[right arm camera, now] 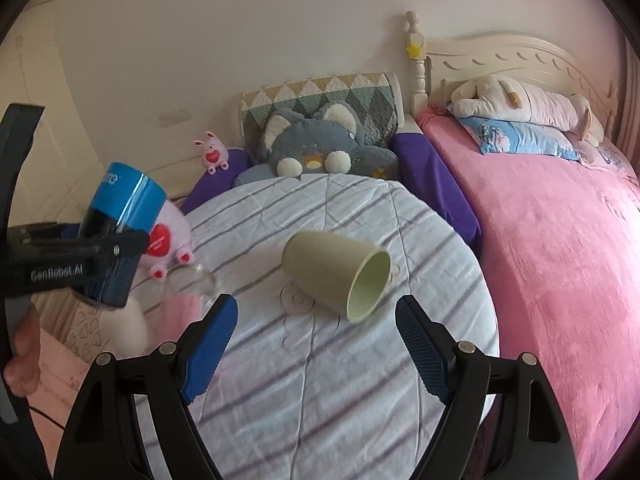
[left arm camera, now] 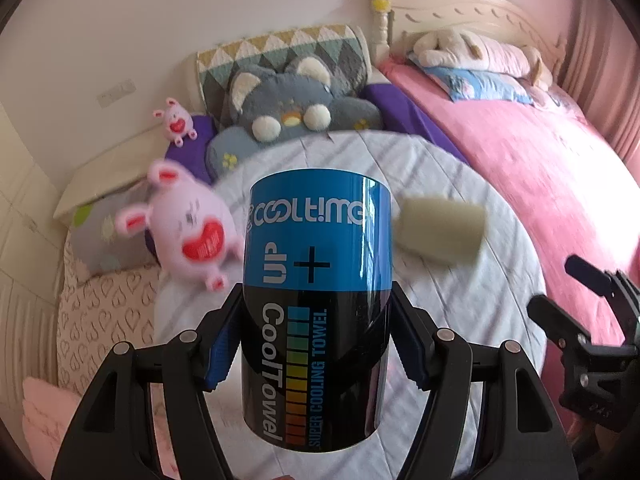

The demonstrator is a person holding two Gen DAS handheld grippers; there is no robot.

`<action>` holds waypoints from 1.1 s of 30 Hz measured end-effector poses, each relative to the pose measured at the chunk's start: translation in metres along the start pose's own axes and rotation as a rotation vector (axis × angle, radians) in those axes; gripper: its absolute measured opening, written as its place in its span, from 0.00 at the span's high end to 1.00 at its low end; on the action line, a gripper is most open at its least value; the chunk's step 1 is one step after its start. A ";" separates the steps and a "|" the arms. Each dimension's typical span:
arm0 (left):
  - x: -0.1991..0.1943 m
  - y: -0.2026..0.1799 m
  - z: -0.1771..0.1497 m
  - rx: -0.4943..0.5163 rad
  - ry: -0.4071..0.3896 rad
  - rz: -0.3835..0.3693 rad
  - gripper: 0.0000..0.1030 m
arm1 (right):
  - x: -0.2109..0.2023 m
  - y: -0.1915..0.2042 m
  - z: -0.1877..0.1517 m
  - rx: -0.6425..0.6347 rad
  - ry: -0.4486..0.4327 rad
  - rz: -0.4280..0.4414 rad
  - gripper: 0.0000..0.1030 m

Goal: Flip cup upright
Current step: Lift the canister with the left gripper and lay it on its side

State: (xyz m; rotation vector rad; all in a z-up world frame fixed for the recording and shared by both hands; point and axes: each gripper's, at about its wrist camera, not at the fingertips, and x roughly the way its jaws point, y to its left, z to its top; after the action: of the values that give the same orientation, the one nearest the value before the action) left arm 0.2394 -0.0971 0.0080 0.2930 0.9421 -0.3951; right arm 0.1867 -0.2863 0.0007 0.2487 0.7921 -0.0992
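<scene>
My left gripper point(left arm camera: 316, 336) is shut on a blue and black "Cool Towel" cup point(left arm camera: 316, 304) and holds it in the air above the round striped table point(left arm camera: 460, 300). In the right wrist view the same cup point(right arm camera: 120, 216) is tilted at the left, clamped in the left gripper point(right arm camera: 108, 256). A pale green cup point(right arm camera: 340, 272) lies on its side on the table, mouth toward the front right; it shows blurred in the left wrist view point(left arm camera: 440, 228). My right gripper point(right arm camera: 316, 340) is open and empty, just in front of the green cup.
A pink plush toy point(right arm camera: 168, 240) sits at the table's left edge beside a clear glass item point(right arm camera: 192, 280). A grey plush point(right arm camera: 320, 144) lies behind the table. A pink bed point(right arm camera: 560, 260) runs along the right. The right gripper shows at the right of the left wrist view point(left arm camera: 580, 320).
</scene>
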 end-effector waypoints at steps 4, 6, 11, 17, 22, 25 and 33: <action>-0.004 -0.021 -0.047 -0.009 0.057 -0.033 0.34 | -0.021 0.002 -0.024 -0.002 0.008 0.015 0.20; -0.002 -0.032 -0.071 -0.019 0.090 -0.056 0.34 | -0.031 0.000 -0.036 -0.001 0.011 0.012 0.20; 0.007 -0.055 -0.115 -0.056 0.149 -0.103 0.34 | -0.044 -0.008 -0.064 0.004 0.039 0.001 0.20; 0.028 -0.078 -0.142 -0.073 0.207 -0.132 0.34 | -0.049 -0.026 -0.088 0.028 0.075 -0.033 0.20; 0.048 -0.089 -0.146 -0.056 0.228 -0.103 0.33 | -0.049 -0.035 -0.099 0.038 0.094 -0.046 0.20; 0.051 -0.089 -0.144 -0.067 0.225 -0.094 0.30 | -0.049 -0.038 -0.102 0.042 0.097 -0.047 0.20; 0.038 -0.084 -0.147 -0.071 0.198 -0.041 0.15 | -0.054 -0.032 -0.104 0.033 0.089 -0.036 0.20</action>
State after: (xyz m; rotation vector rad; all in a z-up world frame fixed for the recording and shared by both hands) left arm 0.1152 -0.1196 -0.1114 0.2515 1.1548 -0.3747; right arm 0.0708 -0.2909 -0.0368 0.2713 0.8837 -0.1354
